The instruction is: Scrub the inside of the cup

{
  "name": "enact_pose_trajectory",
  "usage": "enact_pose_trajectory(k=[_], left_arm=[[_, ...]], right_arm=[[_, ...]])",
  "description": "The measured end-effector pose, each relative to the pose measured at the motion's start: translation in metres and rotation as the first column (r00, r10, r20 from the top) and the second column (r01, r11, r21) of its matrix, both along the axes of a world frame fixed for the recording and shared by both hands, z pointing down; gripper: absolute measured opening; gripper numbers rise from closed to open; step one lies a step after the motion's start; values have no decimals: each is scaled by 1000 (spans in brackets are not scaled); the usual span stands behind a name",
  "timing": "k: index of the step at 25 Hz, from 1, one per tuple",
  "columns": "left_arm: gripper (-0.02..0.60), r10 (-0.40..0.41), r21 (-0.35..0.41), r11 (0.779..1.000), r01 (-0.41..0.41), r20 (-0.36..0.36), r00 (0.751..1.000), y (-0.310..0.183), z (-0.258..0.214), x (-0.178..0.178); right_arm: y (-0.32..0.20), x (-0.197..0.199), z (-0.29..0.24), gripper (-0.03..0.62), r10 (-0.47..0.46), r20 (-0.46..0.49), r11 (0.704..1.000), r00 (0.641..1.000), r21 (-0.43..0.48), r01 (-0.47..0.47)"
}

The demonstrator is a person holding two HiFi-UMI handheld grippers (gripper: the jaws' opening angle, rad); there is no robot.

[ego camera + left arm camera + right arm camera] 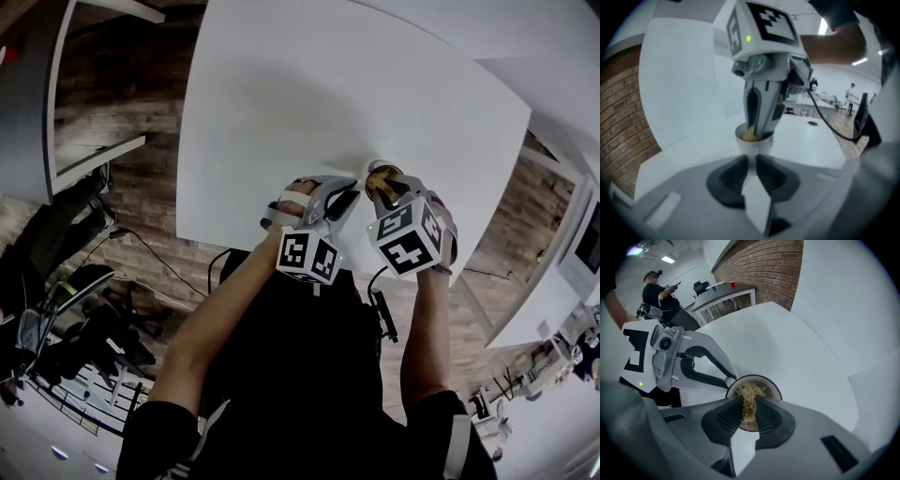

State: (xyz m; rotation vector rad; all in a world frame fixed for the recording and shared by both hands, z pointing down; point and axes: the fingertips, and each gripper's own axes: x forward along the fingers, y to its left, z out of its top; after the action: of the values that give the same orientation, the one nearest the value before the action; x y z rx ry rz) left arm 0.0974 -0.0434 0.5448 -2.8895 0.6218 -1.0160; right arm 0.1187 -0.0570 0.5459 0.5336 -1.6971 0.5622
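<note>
— Pads [769,417] of my right gripper [750,409] sit closest to the lens. They are squeezed narrow on a straw-coloured scrub wad [749,397] that pokes down into the cup [774,384].

— And the cup itself?

— Upright on the white table [281,112], close to the edge nearest me. My left gripper [752,161] has its jaws narrow too, pinched on the cup's wall at the rim, as best I can judge.

— What could go wrong?

— Plenty. That pinch grabs one side only. If I drive the wad down off centre or twist hard, the cup may lever out and tip, and the edge is near enough for it to go over. The wad is loose fibre, so dragging it against the wall could pull it from my right pads and leave it in the cup. My right jaws could also knock the rim or my left fingertips [730,380], which sit just beside them.

— Any brand or writing?

— None I can read. Each gripper's cube [409,236] carries only black-and-white square markers, no letters, and the cup shows no label.
</note>
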Motion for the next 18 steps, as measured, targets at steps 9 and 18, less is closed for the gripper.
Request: enact_pose_trajectory(k=[9,18], left_arm=[[62,-17,-2,1000,17,-4,1000,0,0,2],[63,-22,-4,1000,22,-10,1000,-1,0,4]], right_arm=[[2,7,-32,54,-11,23,1000,1000,-8,11],[6,10,-26,54,-89,-61,996,994,-6,88]])
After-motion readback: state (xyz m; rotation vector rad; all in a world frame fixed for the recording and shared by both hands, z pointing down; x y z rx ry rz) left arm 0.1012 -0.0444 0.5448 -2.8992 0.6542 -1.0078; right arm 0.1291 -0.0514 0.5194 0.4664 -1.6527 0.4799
